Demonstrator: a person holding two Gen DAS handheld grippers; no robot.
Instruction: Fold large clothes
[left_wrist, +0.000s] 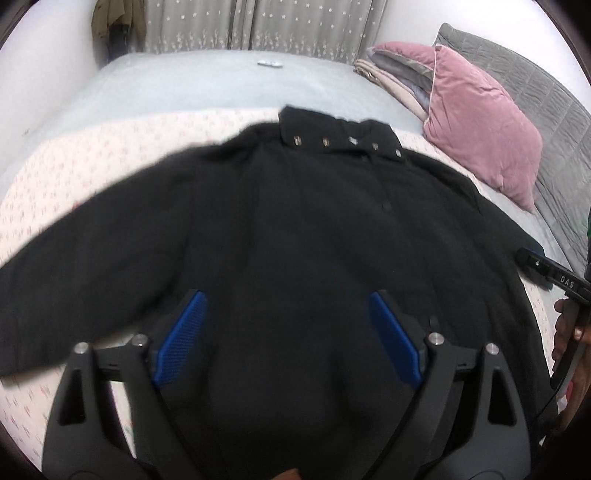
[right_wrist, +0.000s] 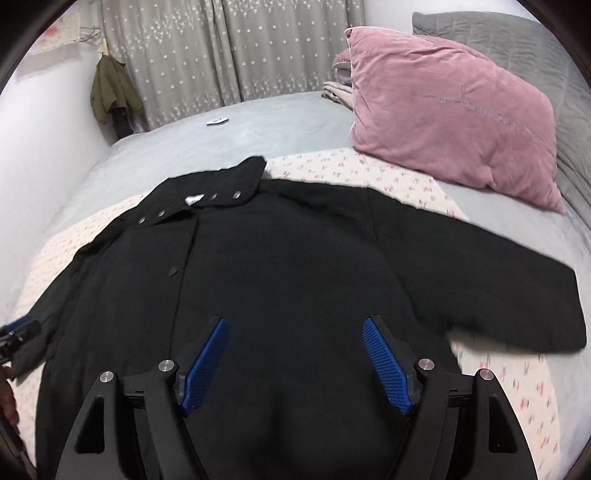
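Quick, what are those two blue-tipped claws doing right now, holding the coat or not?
Left gripper: open, holding nothing, above the black coat.
Right gripper: open, holding nothing, also above it.

Below the left gripper (left_wrist: 288, 306), the black coat (left_wrist: 295, 240) runs out of the left wrist picture, so its hem is cut off. Its sleeve (left_wrist: 74, 258) to the left of that gripper is smeared by blur. Right of it, the right gripper (left_wrist: 546, 273) shows only as a black bar at the edge, with part of a hand (left_wrist: 565, 332). Far ahead, a small white object (left_wrist: 269, 64) on the bed (left_wrist: 184, 85) is too small to identify.
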